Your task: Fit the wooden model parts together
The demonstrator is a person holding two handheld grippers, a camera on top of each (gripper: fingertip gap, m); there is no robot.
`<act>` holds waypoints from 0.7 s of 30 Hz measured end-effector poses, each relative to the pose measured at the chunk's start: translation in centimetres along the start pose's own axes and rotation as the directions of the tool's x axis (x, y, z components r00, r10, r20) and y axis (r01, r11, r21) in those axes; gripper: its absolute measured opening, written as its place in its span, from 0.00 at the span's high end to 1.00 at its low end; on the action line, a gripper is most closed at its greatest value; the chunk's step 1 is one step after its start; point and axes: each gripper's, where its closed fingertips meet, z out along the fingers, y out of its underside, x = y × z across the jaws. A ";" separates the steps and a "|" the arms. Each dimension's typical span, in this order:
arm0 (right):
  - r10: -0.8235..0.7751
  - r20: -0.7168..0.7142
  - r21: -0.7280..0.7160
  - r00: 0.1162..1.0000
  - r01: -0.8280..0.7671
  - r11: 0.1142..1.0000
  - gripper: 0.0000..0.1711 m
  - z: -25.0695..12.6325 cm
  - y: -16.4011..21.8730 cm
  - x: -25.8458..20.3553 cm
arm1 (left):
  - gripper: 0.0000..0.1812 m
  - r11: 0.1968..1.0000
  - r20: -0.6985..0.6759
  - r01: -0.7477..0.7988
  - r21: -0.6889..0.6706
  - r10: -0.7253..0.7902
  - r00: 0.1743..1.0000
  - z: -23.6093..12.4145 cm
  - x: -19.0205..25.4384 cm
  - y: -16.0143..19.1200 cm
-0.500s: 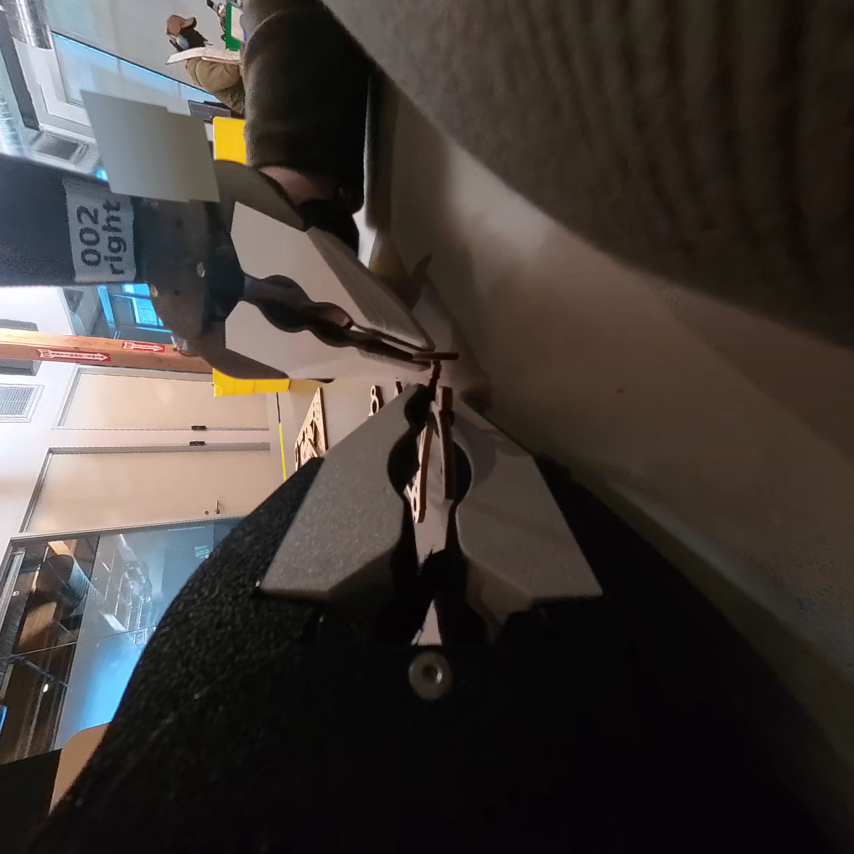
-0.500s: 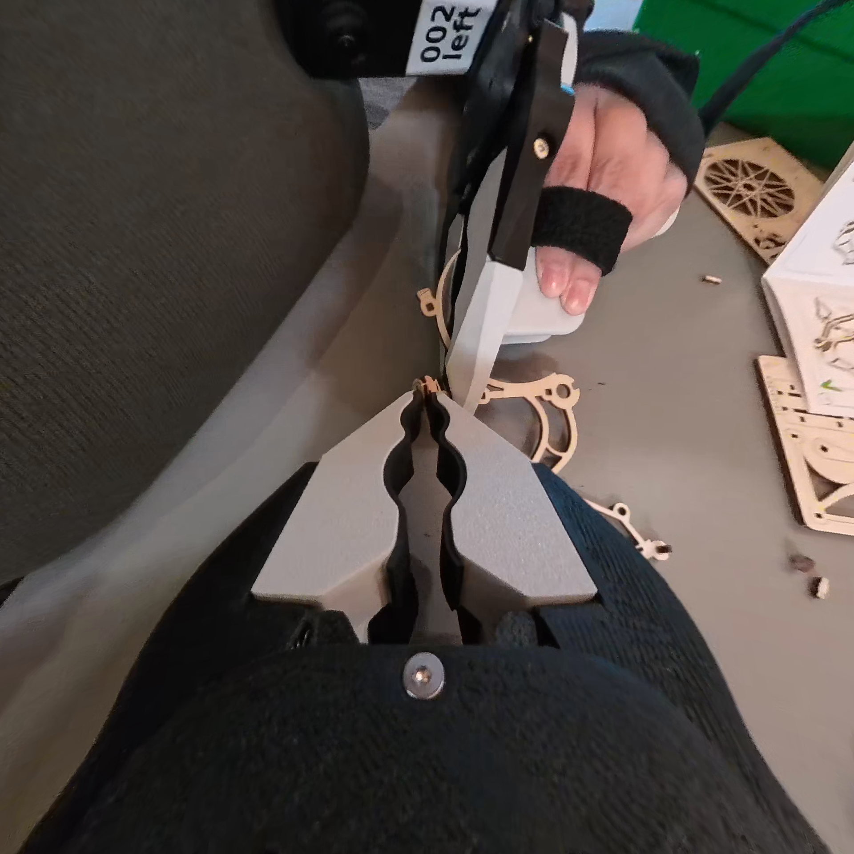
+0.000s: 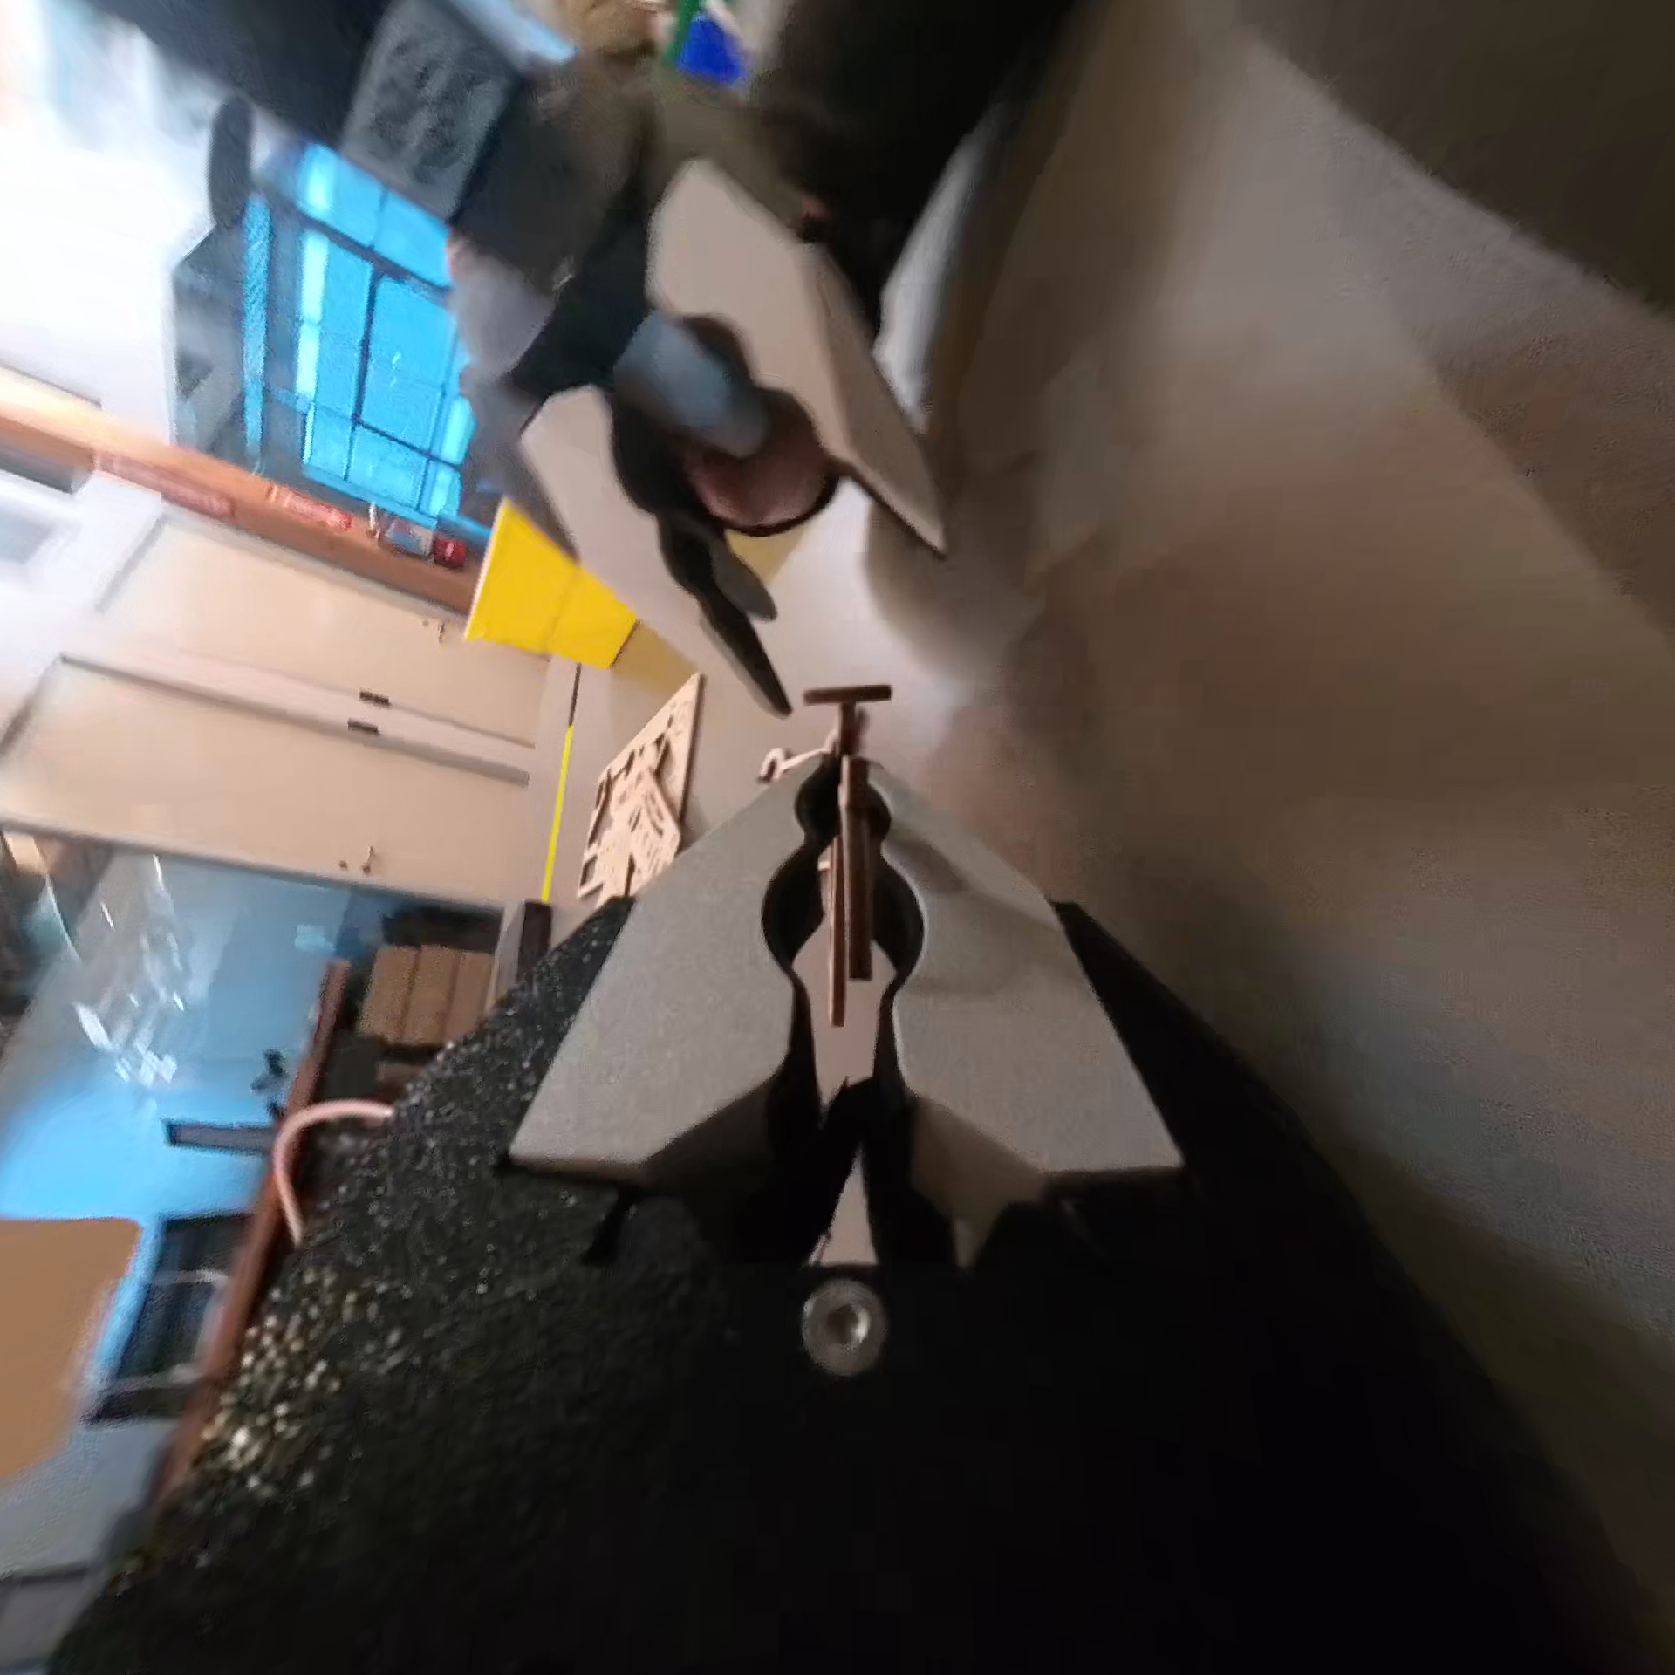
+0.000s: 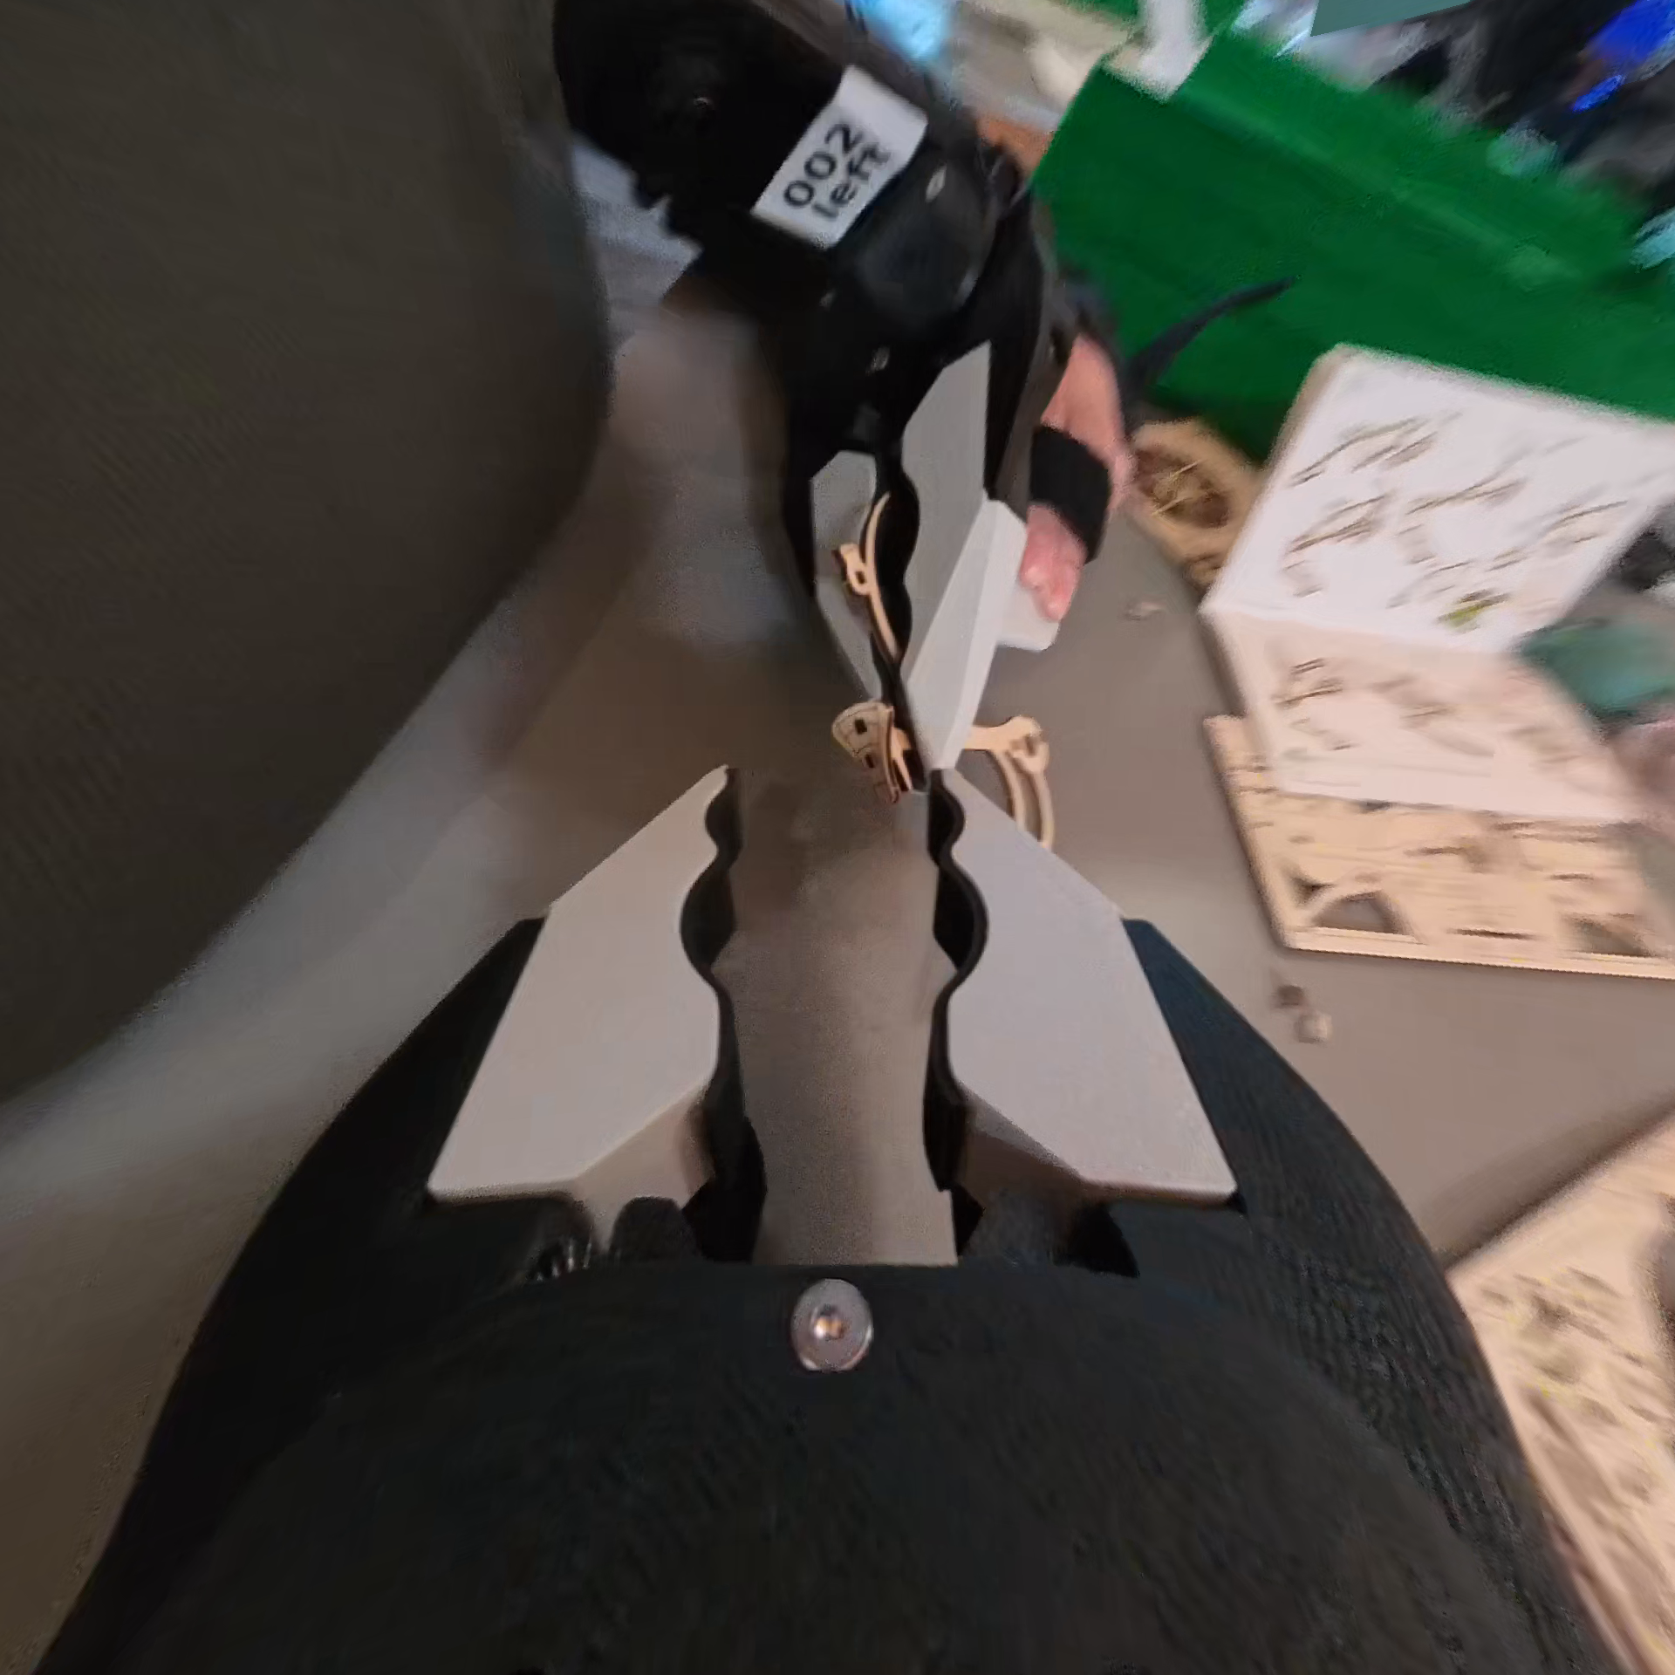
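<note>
Several wooden sheets [image 4: 1450,870] litter the grey tabletop [image 4: 1133,1042].

A green box [image 4: 1341,208] stands at the far edge of the grey table [image 4: 1133,1069], a white instruction booklet [image 4: 1450,562] lies open near it, toward the camera.

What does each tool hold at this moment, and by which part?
The left tool pinches the thin wooden model part by its flat middle; a T-shaped end sticks out beyond the tips. The right tool is open and holds nothing.
</note>
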 end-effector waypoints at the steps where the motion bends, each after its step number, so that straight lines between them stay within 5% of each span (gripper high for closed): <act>1: -0.050 -0.097 0.019 0.994 0.052 0.998 0.73 -0.4 -0.5 1.2 | 1.00 0.996 0.032 0.087 0.016 -0.088 0.996 -0.2 -1.1 0.1; 3: -0.141 -0.268 0.042 0.953 0.158 0.987 0.71 -1.3 -1.9 3.1 | 1.00 0.944 0.074 0.321 0.078 -0.327 0.942 -0.7 -3.7 0.2; 5: -0.169 -0.384 0.068 0.908 0.210 0.975 0.76 -2.0 -3.3 4.2 | 1.00 0.791 0.035 0.587 0.175 -0.600 0.799 -1.2 -5.7 -0.1; 8: -0.171 -0.472 0.087 0.865 0.238 0.967 0.71 -2.4 -4.5 4.9 | 1.00 0.348 -0.178 0.902 0.257 -0.900 0.398 -1.7 -7.7 -0.4; 10: -0.196 -0.510 0.060 0.838 0.262 0.963 0.63 -2.1 -4.7 5.2 | 1.00 0.047 -0.318 0.972 0.232 -0.940 0.121 -1.9 -8.2 -0.1; 13: -0.219 -0.505 0.013 0.835 0.261 0.965 0.57 -0.8 -4.3 5.2 | 1.00 -0.219 -0.439 0.967 0.130 -0.887 -0.142 -1.4 -7.2 0.3; 15: -0.190 -0.483 0.017 0.855 0.226 0.974 0.55 0.1 -3.9 5.2 | 1.00 -0.316 -0.495 0.947 0.057 -0.833 -0.248 -1.2 -6.7 0.0; 21: 0.096 -0.434 0.247 0.896 0.016 0.969 0.69 -1.4 -4.5 6.4 | 1.00 -0.403 -0.528 0.912 -0.074 -0.760 -0.379 -1.2 -5.9 0.4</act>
